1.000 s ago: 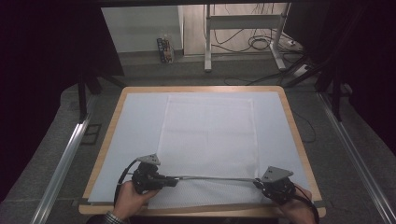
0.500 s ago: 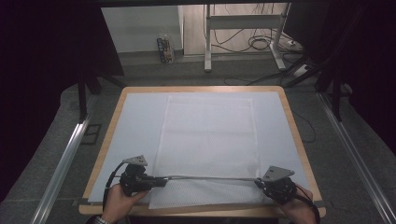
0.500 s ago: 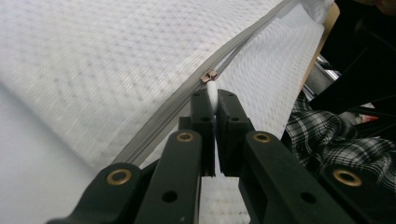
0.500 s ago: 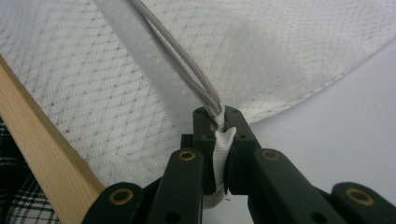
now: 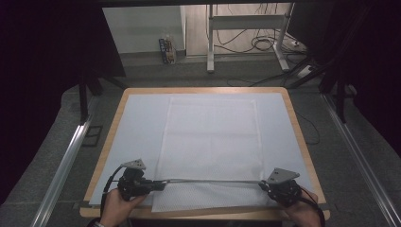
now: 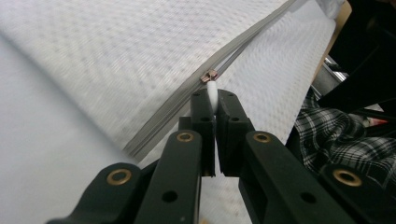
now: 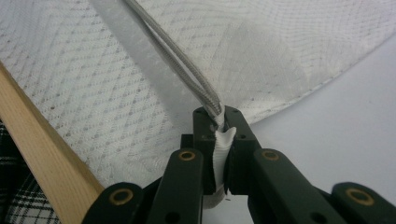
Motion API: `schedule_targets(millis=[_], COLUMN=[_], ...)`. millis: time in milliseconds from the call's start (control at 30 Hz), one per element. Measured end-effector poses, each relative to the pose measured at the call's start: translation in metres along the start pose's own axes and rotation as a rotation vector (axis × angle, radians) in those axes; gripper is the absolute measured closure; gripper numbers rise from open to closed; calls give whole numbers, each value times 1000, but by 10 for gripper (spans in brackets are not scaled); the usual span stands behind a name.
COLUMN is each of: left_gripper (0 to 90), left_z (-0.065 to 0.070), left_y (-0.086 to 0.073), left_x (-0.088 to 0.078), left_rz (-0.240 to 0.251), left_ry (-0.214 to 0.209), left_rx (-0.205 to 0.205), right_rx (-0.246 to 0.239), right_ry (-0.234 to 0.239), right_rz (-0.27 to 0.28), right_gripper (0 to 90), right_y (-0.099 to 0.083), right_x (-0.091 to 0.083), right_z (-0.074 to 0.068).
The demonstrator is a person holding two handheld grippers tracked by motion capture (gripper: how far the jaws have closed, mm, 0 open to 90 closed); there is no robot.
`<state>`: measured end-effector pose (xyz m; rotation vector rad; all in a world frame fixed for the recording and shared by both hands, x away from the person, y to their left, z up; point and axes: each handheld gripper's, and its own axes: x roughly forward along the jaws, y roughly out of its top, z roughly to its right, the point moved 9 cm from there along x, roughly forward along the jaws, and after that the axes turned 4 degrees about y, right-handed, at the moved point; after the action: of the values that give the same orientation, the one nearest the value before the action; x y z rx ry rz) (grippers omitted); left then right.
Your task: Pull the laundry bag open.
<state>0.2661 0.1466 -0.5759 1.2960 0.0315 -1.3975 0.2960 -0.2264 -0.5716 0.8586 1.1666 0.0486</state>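
High view: mesh bag [image 5: 210, 142] flat on the tabletop [image 5: 298, 127], zipper [image 5: 213, 180] running along its near edge between both claws. Looks like mid zip-pull.

Left gripper view: left claw [image 6: 213, 100] clamped on the white zipper pull [image 6: 212, 91], slider just ahead.

Right gripper view: right claw [image 7: 220, 122] clamped on the bag's zipper end, anchoring it. Next: steady pull along the zipper, right side holding tension.

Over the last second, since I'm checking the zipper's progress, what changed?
The left gripper, shut on the white zipper pull, slid left along the grey zipper of the white mesh bag. The right gripper stayed clamped on the bag's end.
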Motion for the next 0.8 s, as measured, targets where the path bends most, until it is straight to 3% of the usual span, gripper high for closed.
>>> schedule_targets(millis=[233, 500, 633, 800], left_gripper=[874, 874, 874, 875], left_z=[-5, -16, -21, -24], left_y=[-7, -12, -15, -18], left_x=[-9, -15, -22, -20], left_rz=[11, 16, 34, 14], left_ry=[9, 62, 64, 91], left_rx=[-18, -37, -59, -63], right_rx=[3, 14, 25, 28], right_ry=[4, -3, 0, 8], right_rz=[-2, -10, -9, -12], right_gripper=[844, 845, 845, 845], right_y=[-1, -2, -4, -4], right_x=[0, 0, -1, 0], right_z=[1, 2, 3, 2])
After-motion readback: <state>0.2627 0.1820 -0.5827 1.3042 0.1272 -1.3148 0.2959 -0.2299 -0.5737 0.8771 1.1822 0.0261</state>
